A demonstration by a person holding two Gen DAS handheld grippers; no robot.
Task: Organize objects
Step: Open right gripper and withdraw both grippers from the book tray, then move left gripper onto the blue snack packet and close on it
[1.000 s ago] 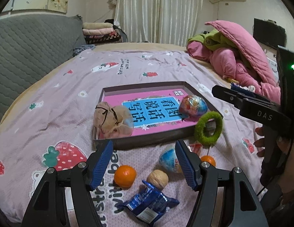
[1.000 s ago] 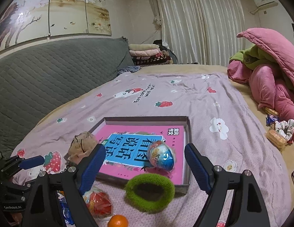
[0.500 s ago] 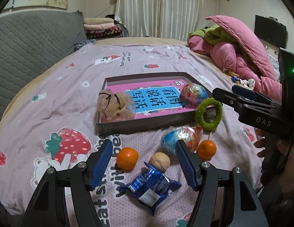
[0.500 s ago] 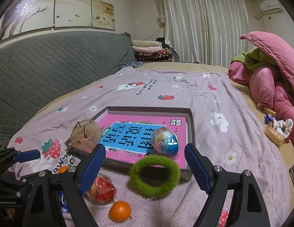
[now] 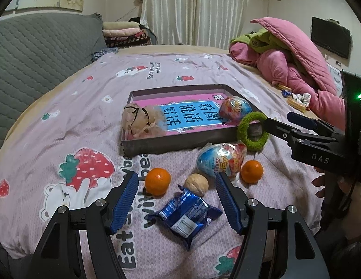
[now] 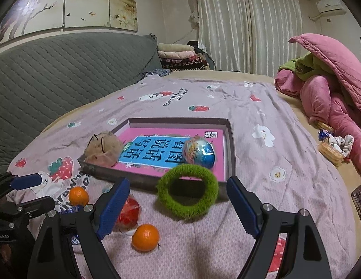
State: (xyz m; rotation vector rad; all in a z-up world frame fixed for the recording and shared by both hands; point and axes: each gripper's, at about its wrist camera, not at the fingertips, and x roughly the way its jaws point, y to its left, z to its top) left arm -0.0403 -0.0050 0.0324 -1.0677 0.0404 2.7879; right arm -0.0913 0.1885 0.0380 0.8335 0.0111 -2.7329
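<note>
Hovering over a strawberry-print bedspread, the left gripper is standing with jaws spread wide and gripping nothing, a blue snack packet, a walnut and an orange lying between and just beyond its fingers. Beside it, the right gripper is likewise gaping empty, a green fuzzy ring propped against the near wall of a shallow grey box. Inside the box, a foil egg and a beige drawstring pouch are resting on a pink book, while a second foil egg and a second orange are lying just outside it
</note>
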